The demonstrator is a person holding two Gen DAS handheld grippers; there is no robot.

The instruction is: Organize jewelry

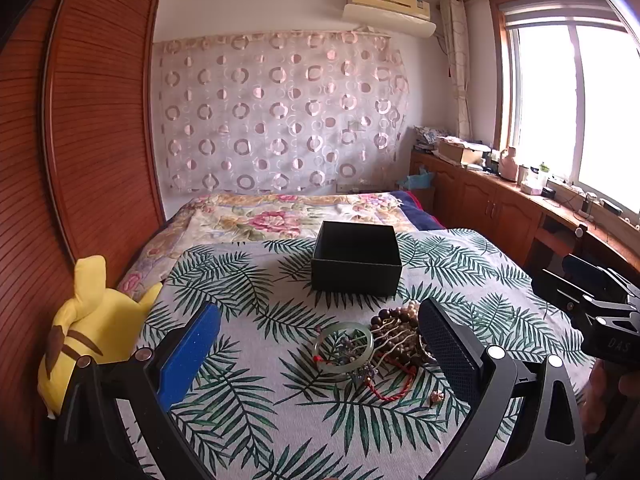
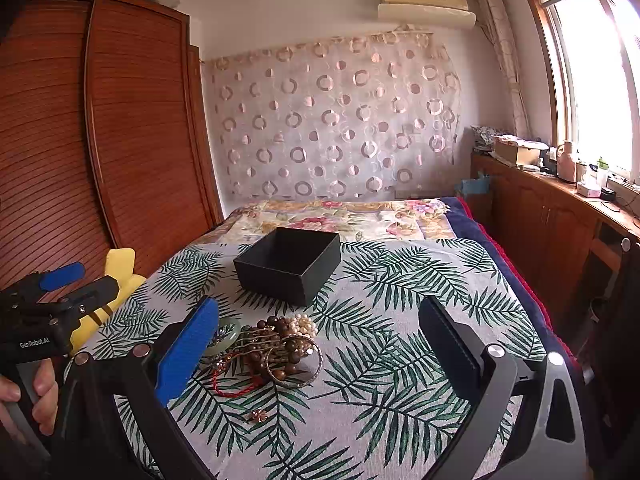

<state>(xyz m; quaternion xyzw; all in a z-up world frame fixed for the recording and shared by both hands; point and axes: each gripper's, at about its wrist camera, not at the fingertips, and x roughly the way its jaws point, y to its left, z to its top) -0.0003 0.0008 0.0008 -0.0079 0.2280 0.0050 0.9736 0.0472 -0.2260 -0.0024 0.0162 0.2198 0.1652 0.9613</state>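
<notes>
Jewelry pile (image 1: 380,344) lay heaped low in centre frame on the leaf-print bed cover (image 1: 248,392): pale green bangle (image 1: 344,346), brown wooden beads (image 2: 280,344), red cord (image 1: 394,386). Sat just below the open black box (image 1: 356,264). Left hand-held gripper (image 1: 320,344) spread wide around the heap; right hand-held gripper (image 2: 320,344) equally wide. Only from the right wrist: pearl strand (image 2: 302,324), metal bangle (image 2: 298,364).
</notes>
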